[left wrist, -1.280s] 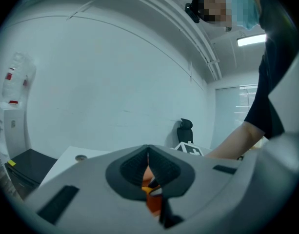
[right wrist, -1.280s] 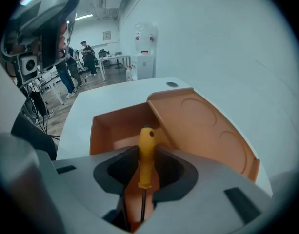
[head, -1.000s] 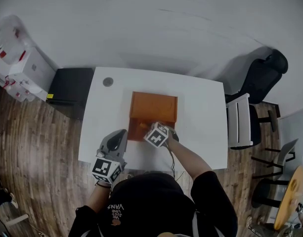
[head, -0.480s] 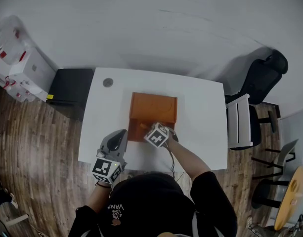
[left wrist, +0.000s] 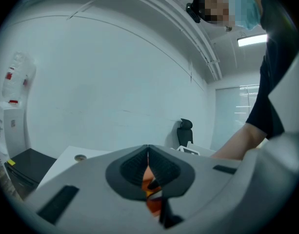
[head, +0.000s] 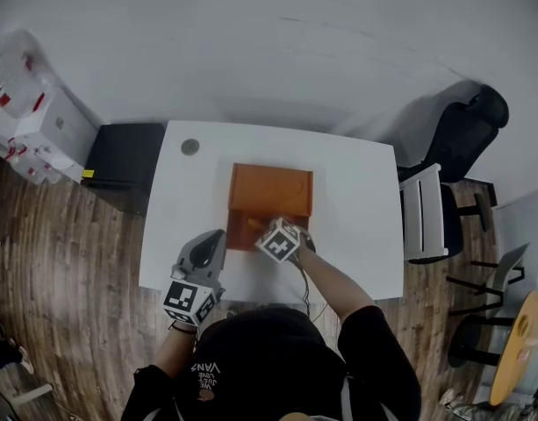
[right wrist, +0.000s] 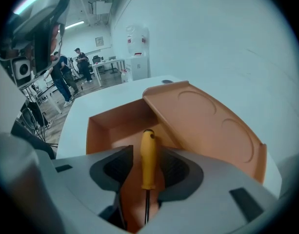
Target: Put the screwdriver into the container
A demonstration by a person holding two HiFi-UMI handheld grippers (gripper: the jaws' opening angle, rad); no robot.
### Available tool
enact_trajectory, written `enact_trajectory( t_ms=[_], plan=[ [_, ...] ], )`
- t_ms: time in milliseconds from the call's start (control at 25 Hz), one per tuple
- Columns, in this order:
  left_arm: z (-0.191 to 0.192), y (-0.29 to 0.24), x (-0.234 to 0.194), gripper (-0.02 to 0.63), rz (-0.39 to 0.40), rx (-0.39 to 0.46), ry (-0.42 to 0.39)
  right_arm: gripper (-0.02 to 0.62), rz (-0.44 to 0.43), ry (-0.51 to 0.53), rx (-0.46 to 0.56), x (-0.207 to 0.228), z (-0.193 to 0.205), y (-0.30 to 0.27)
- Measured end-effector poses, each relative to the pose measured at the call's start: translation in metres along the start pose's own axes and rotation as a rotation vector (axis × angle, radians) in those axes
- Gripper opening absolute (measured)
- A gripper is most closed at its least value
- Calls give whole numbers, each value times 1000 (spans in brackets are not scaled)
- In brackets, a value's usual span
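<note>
An orange container (head: 270,191) stands on the white table (head: 356,235); in the right gripper view its lid (right wrist: 208,126) is tilted up and its tray (right wrist: 115,123) lies uncovered. My right gripper (head: 261,228) hovers over the container's near edge. Its jaws are opening: the yellow-handled screwdriver (right wrist: 148,172) stands between them, handle pointing into the tray, with a gap on each side (right wrist: 147,155). My left gripper (head: 211,239) stays at the table's front left, its jaws (left wrist: 148,152) closed tip to tip with nothing in them.
A small round disc (head: 190,146) lies at the table's far left corner. A black cabinet (head: 124,154) and white boxes (head: 40,121) stand left of the table, chairs (head: 426,213) to its right. People stand far off (right wrist: 59,79).
</note>
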State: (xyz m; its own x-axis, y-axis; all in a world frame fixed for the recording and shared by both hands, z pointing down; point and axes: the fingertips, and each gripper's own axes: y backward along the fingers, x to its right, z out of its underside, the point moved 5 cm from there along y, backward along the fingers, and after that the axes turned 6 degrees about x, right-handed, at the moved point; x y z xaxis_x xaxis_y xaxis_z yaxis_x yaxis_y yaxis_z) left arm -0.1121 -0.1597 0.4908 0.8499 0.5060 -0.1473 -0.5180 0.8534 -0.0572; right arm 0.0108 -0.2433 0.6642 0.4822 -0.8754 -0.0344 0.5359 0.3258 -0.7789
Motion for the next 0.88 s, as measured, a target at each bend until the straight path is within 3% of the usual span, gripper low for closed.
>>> enact_trajectory(
  t_ms=[880],
  plan=[
    [-3, 14, 8, 14, 57, 6, -6, 176, 33, -74, 57, -16, 4, 35]
  ],
)
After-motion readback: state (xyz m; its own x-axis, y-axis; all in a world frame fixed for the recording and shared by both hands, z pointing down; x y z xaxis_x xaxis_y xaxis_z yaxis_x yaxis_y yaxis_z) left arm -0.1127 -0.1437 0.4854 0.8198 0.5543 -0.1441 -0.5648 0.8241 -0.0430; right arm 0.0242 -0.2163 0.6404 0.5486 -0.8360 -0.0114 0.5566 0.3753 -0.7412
